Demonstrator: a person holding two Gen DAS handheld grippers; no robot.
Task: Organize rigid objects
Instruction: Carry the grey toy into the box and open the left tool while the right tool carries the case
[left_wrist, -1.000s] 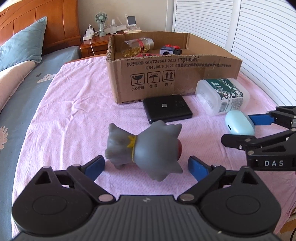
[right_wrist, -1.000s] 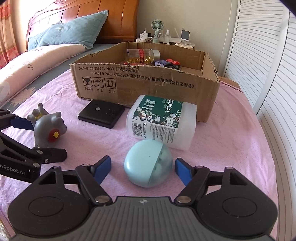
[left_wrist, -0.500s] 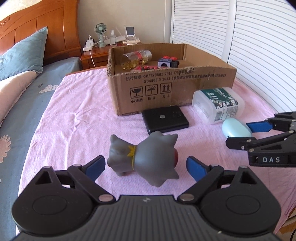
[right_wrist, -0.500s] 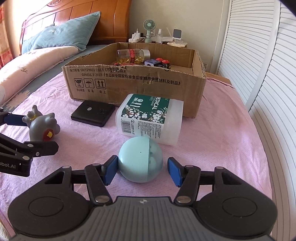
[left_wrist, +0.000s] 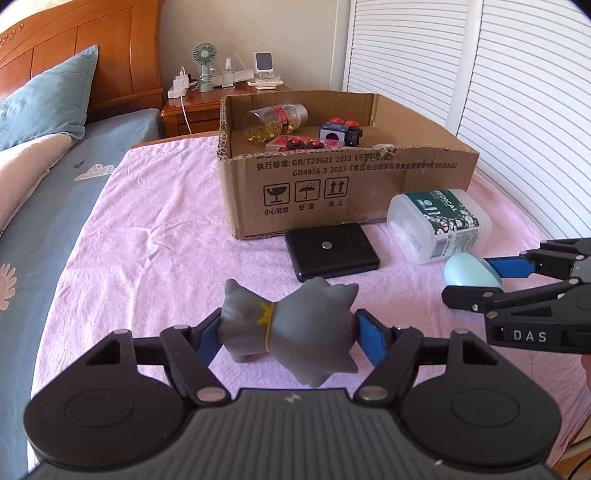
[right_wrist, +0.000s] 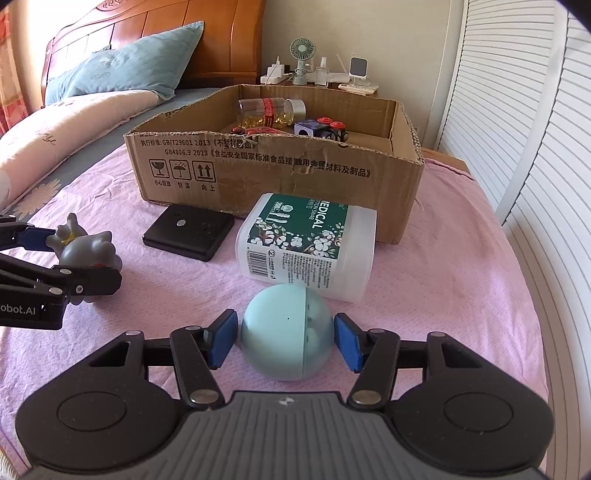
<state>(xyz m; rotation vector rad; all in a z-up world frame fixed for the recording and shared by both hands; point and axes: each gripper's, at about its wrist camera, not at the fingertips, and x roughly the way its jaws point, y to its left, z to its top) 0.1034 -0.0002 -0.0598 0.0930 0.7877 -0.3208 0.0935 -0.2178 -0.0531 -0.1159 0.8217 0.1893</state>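
Left gripper (left_wrist: 288, 334) jaws, spread a second ago, now pinch grey toy (left_wrist: 291, 328) before cardboard box (left_wrist: 343, 192); right gripper (right_wrist: 282, 341) jaws narrowed, flanking blue egg (right_wrist: 286, 330), not quite touching.

box (right_wrist: 280, 184) at the back, flat case (right_wrist: 188, 230) and tub (right_wrist: 310, 243) before it, toy (right_wrist: 86, 251) left

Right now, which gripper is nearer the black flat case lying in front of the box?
Left. The left gripper, fingers around the grey toy, sits just in front of the black case; the right gripper straddles the blue egg-shaped case, further off.
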